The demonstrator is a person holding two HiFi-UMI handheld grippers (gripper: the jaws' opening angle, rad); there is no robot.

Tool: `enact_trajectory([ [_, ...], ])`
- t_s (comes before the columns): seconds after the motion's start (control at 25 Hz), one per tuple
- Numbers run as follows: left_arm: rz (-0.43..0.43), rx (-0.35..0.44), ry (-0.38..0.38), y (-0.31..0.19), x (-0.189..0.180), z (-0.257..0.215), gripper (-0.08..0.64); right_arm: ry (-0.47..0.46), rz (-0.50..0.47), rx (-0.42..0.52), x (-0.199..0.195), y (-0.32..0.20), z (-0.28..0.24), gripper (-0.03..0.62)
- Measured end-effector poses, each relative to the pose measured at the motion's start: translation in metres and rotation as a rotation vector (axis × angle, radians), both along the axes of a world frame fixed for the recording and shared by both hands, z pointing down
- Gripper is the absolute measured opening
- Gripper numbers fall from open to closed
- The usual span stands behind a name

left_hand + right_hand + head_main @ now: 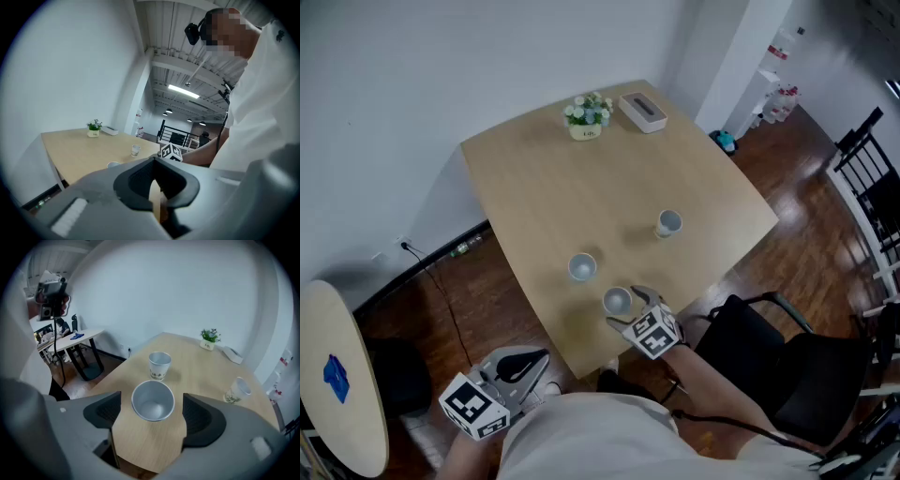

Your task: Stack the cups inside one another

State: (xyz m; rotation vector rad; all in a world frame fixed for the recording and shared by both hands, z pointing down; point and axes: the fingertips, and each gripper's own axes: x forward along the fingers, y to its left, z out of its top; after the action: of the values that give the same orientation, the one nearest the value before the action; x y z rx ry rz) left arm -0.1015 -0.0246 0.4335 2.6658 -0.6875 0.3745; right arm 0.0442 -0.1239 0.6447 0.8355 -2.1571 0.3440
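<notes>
At the near edge of the counter (553,187), the right gripper (630,307) holds its fingers released either side of the nearest cup (153,401), likely lining up to lift it into the middle cup (582,267). The left gripper (521,365) hangs aside, fingers clenched on nothing.

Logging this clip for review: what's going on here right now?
A person with a handheld gripper in each hand stands at a light wooden table. Three white paper cups sit apart on it, none stacked yet. The right gripper has its jaws open on either side of the nearest cup, without pressing on it. The left gripper is shut and empty, held off the table's near edge. The middle cup and far cup are untouched.
</notes>
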Motion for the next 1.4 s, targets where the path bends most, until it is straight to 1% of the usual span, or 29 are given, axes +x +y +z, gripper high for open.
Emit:
enact_trajectory([
  [0.12, -0.003, 0.0, -0.013, -0.018, 0.021, 0.002, 0.002, 0.008, -0.044, -0.032, 0.004, -0.014, 0.02, 0.41],
  [0.16, -0.009, 0.002, -0.014, -0.024, 0.027, 0.002, 0.002, 0.005, -0.054, -0.037, 0.007, -0.018, 0.021, 0.365],
  [0.32, -0.04, -0.004, -0.009, -0.043, 0.041, 0.003, 0.002, -0.045, -0.054, -0.038, 0.022, -0.028, 0.003, 0.355],
  [0.48, -0.062, -0.005, -0.009, -0.058, 0.056, 0.007, 0.002, -0.089, 0.009, -0.011, 0.06, -0.056, -0.035, 0.351],
  [0.6, -0.061, 0.007, -0.008, -0.068, 0.07, 0.008, 0.002, -0.082, 0.047, 0.04, 0.098, -0.089, -0.061, 0.351],
  [0.76, -0.069, 0.017, 0.014, -0.079, 0.087, 0.004, 0.002, -0.062, 0.105, 0.102, 0.145, -0.136, -0.088, 0.35],
  [0.92, -0.08, 0.02, 0.016, -0.083, 0.098, 0.003, 0.002, -0.076, 0.18, 0.129, 0.183, -0.177, -0.096, 0.351],
  [1.16, -0.12, 0.008, 0.005, -0.085, 0.097, 0.005, 0.002, -0.059, 0.232, 0.128, 0.213, -0.216, -0.084, 0.35],
  [1.4, -0.152, -0.005, -0.009, -0.084, 0.093, 0.01, 0.002, -0.065, 0.243, 0.11, 0.217, -0.227, -0.064, 0.355],
])
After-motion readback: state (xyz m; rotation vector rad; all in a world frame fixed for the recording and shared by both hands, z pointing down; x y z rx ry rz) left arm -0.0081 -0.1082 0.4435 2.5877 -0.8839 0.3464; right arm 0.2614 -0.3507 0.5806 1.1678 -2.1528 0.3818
